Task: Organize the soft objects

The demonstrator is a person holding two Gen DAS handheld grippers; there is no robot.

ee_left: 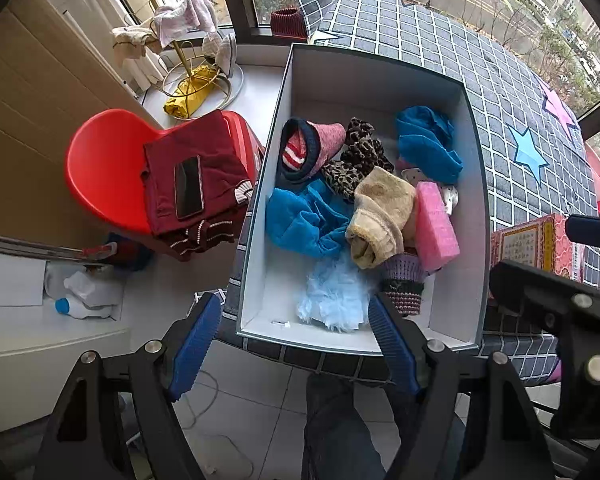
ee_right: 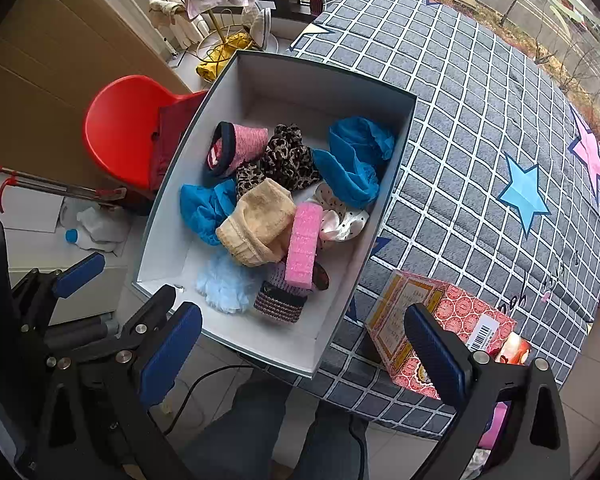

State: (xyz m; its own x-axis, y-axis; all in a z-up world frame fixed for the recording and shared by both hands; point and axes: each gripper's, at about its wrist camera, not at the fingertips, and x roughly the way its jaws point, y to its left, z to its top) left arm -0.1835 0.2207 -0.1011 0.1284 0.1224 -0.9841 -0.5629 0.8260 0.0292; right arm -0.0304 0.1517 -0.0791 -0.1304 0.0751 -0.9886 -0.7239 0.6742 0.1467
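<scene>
A white open box on the checked table holds several soft things: a pink sponge, a beige fuzzy sock, blue cloths, a leopard scrunchie, a pale blue fluffy piece and a pink knit hat. My left gripper hangs open above the box's near edge, nothing between its blue pads. My right gripper is also open and empty, high over the box's near right corner.
A pink patterned carton lies on the table right of the box. A red chair at left carries folded dark red clothes and a phone. A gold rack with cloths stands by the window. A person's legs are below.
</scene>
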